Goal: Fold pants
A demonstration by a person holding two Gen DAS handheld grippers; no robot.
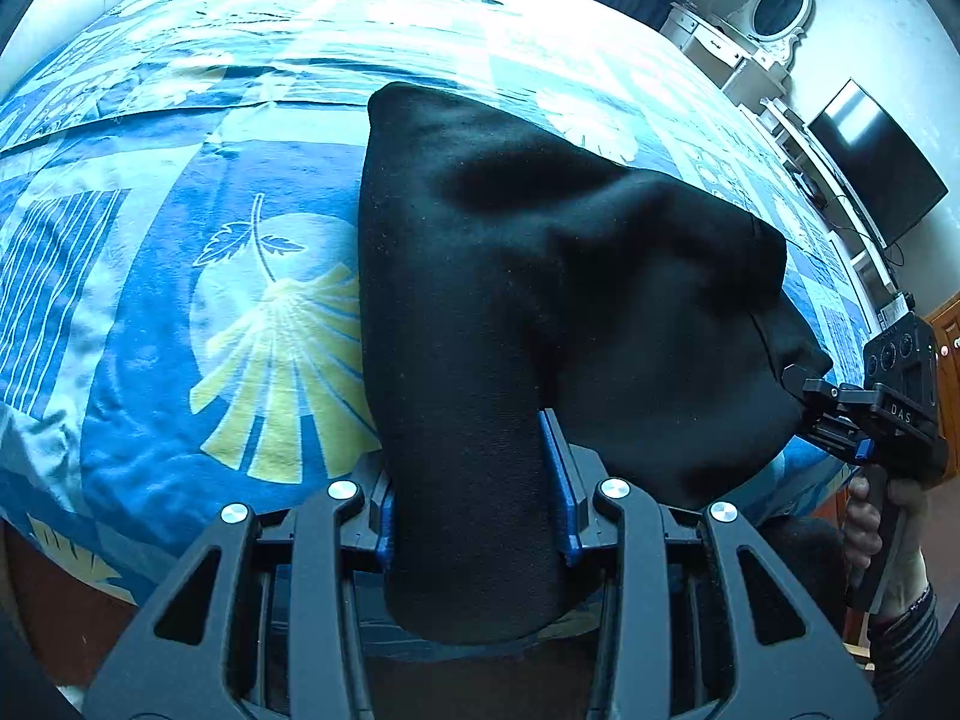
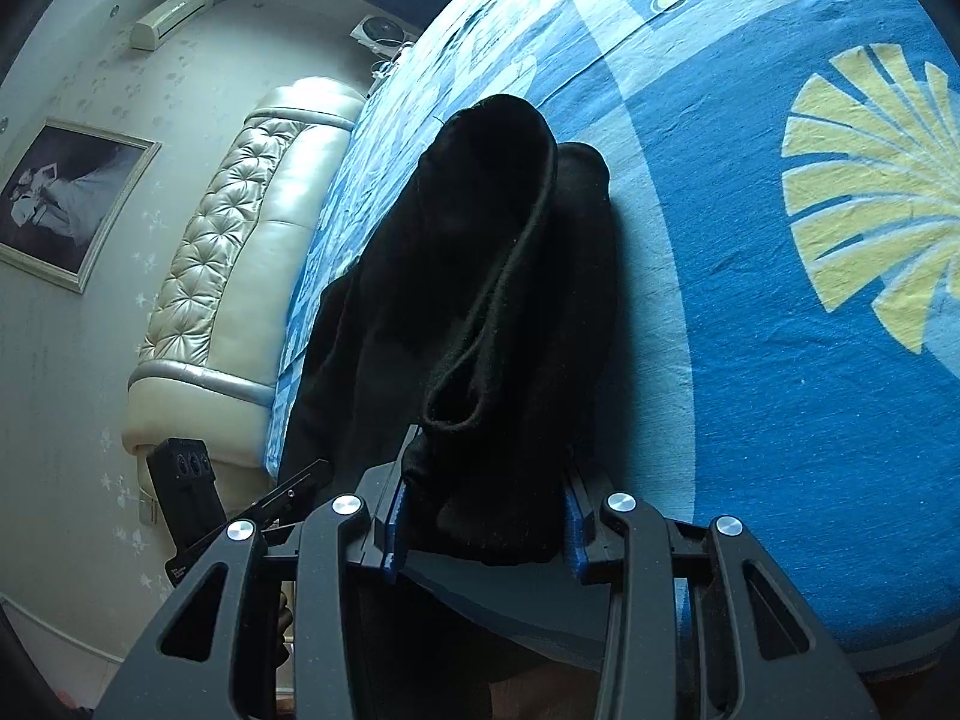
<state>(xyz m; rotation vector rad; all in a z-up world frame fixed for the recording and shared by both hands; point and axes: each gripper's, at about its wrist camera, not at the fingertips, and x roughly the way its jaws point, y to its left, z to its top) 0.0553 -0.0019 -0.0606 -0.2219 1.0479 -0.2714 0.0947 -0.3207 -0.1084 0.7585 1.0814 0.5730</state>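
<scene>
Black pants (image 1: 540, 300) lie bunched on a bed with a blue leaf-print cover (image 1: 180, 312). My left gripper (image 1: 474, 498) is shut on a thick fold of the black cloth, which fills the gap between its blue pads (image 1: 555, 468). In the same view the right gripper (image 1: 804, 390) bites the pants' right edge, held by a person's hand (image 1: 882, 516). In the right wrist view the right gripper (image 2: 483, 516) is shut on the pants (image 2: 480, 276), whose hem stands up ahead. The left gripper's body (image 2: 192, 480) shows at the lower left of that view.
A padded cream headboard (image 2: 240, 276) ends the bed, with a framed picture (image 2: 66, 192) on the wall. A dresser with an oval mirror (image 1: 774, 6) and a dark television (image 1: 876, 168) stand beyond the bed's right side. The bed's near edge (image 2: 660, 618) runs under my grippers.
</scene>
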